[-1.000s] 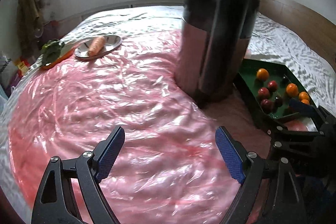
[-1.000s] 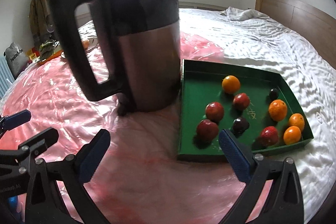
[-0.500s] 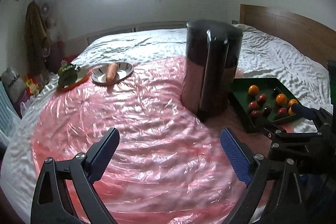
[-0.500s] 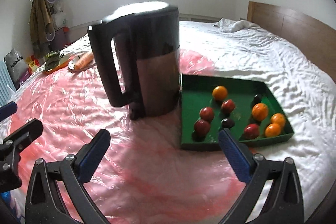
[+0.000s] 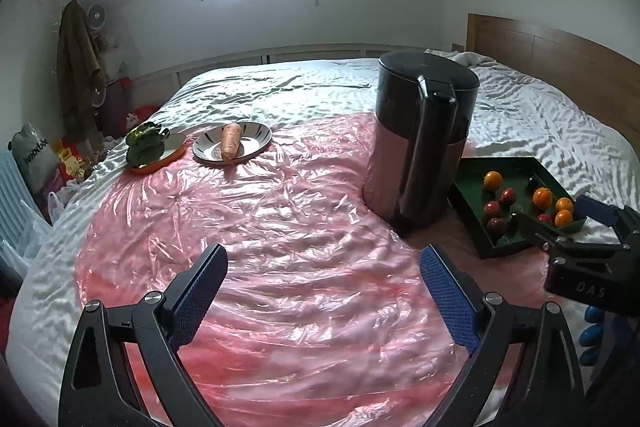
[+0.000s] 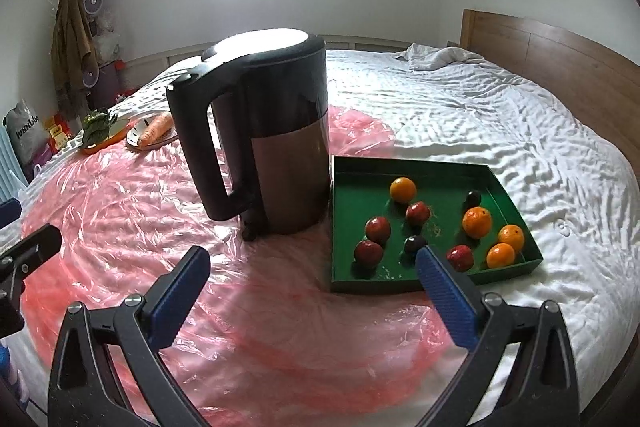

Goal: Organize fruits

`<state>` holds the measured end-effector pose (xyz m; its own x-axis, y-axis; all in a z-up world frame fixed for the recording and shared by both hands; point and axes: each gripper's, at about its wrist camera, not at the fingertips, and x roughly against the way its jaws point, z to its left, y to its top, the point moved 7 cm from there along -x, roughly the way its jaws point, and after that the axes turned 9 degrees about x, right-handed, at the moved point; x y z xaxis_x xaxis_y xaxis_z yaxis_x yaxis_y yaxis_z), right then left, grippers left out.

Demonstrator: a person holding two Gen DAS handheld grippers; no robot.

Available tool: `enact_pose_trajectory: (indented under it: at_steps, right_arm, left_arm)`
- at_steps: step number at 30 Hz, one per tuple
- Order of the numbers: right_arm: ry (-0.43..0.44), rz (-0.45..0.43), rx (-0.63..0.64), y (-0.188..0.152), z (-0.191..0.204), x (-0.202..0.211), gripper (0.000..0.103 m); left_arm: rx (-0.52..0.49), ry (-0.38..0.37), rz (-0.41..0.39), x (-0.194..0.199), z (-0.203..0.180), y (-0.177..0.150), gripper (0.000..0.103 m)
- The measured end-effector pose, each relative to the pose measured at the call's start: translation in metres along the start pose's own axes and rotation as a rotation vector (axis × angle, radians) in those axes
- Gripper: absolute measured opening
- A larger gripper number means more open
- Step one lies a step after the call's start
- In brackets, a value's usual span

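while the black left gripper and black right gripper are held wide apart and empty above the pink plastic sheet, small round orange and red fruits are seen in the shallow green tray, just beside the tall black-and-steel kettle.
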<state>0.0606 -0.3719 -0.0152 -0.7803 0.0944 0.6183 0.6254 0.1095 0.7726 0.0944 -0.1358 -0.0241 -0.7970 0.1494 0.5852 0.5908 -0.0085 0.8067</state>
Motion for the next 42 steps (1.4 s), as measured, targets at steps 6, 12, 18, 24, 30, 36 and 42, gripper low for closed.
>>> enact_pose_trajectory:
  at_steps: [6,12,18,24,30,36,42]
  right_arm:
    - [0.004,-0.008,-0.004,0.003,0.001,0.001,0.103]
    - [0.016,-0.006,0.000,0.003,0.004,0.000,0.103]
    - [0.013,-0.011,0.004,0.005,0.004,0.001,0.103]
    - [0.008,-0.064,0.020,0.017,0.006,0.013,0.103]
    - [0.015,-0.069,0.033,0.020,0.010,0.016,0.103]
    - [0.018,-0.073,0.022,0.021,0.008,0.017,0.103]
    - [0.022,-0.069,0.019,0.020,0.009,0.017,0.103]
  left_arm:
    - [0.012,0.010,0.004,-0.001,0.007,-0.001,0.095]
    - [0.014,0.007,0.008,-0.002,0.009,-0.001,0.095]
    - [0.021,0.007,0.006,-0.003,0.012,0.001,0.095]
    - [0.025,0.011,0.000,-0.002,0.015,0.003,0.095]
    - [0.021,0.011,-0.005,-0.001,0.016,0.004,0.095]
    - [0.015,0.012,-0.008,0.000,0.016,0.006,0.095]
    - [0.008,0.012,-0.005,0.000,0.015,0.005,0.095]
